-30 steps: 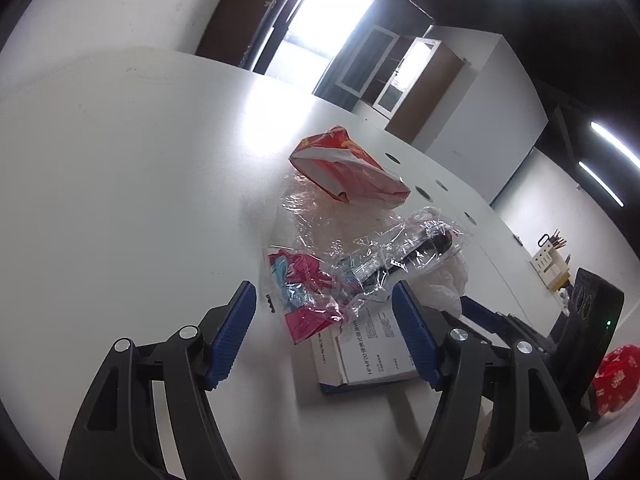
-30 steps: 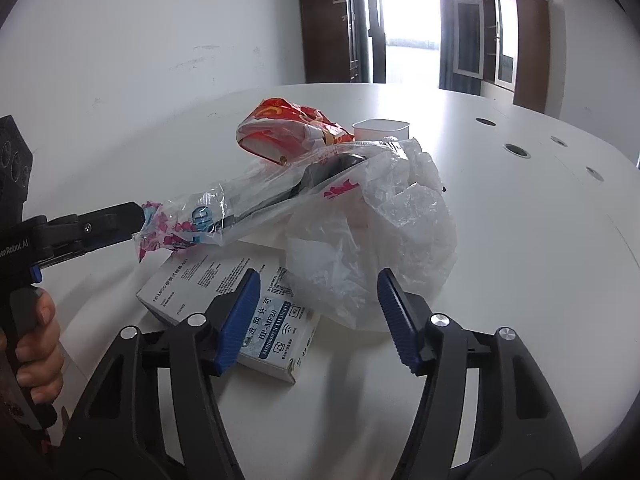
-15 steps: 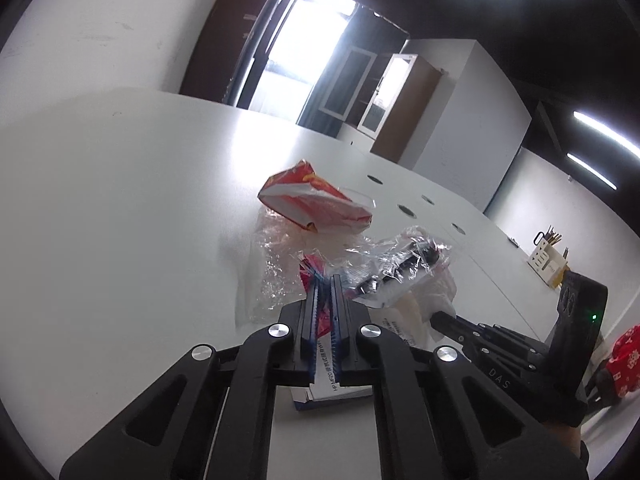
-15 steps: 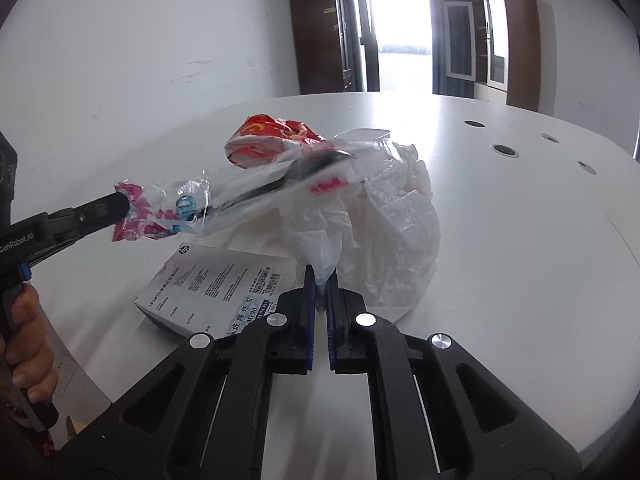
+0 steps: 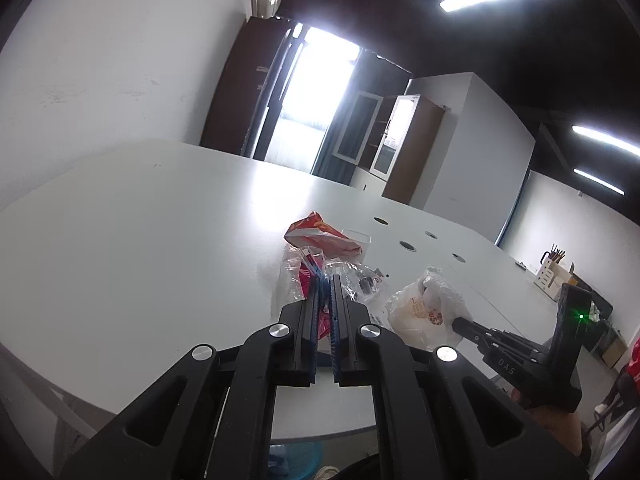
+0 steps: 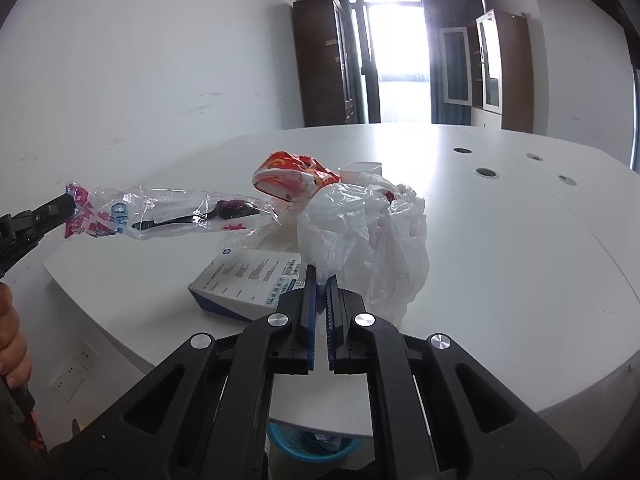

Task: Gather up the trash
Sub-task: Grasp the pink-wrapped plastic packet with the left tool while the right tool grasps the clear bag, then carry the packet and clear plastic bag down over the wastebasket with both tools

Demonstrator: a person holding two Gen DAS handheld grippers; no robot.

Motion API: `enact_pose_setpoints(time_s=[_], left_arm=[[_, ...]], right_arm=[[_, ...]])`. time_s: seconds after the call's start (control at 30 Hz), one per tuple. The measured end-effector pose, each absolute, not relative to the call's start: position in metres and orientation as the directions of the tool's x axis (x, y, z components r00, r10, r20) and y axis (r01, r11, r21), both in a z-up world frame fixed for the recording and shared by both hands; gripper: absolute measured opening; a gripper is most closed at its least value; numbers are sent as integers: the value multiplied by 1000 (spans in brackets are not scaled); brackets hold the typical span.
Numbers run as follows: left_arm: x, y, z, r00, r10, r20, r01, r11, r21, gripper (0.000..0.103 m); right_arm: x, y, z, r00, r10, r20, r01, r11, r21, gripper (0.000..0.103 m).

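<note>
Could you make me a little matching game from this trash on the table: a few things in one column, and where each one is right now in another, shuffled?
Things:
1. clear plastic wrapper with pink print
2. crumpled white plastic bag
3. white printed cardboard box
4. blue plastic basket

Places:
A. lying flat on the white table
B. pinched in the right gripper
C. on the floor below the table edge
D. held up off the table by the left gripper

Pairs: 1-D, 2-B, 3-A, 4-C
</note>
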State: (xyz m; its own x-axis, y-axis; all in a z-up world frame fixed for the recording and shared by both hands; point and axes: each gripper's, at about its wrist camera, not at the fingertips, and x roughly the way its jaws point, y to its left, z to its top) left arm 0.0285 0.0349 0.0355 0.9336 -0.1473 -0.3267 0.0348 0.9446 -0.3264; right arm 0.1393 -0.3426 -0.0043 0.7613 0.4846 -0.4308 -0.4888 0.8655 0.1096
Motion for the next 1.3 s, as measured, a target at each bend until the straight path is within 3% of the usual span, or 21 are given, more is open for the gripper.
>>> enact_pose_setpoints(time_s=[0.3,0.73,0.93,1.3], left_arm=[[-30,22,60,947,-141,-290,56,958,-282,4],[-107,28,44,898,-109,-427,27,981,-194,4],[-128,20,39,861,-185,-473,106,976,-188,4],[-102,7,-33,772,-191,-606,109,980,-169,4]], right_arm=[[66,-364,11,739,544,-397,-553,827,102,3],[-19,-381,-6,610,626,-486,-665,738,114,3],[-47,-368,-30,551,629,-549,-698,707,109,3],[-31,-341,-76,444,635,-632,-716,675,175,3]])
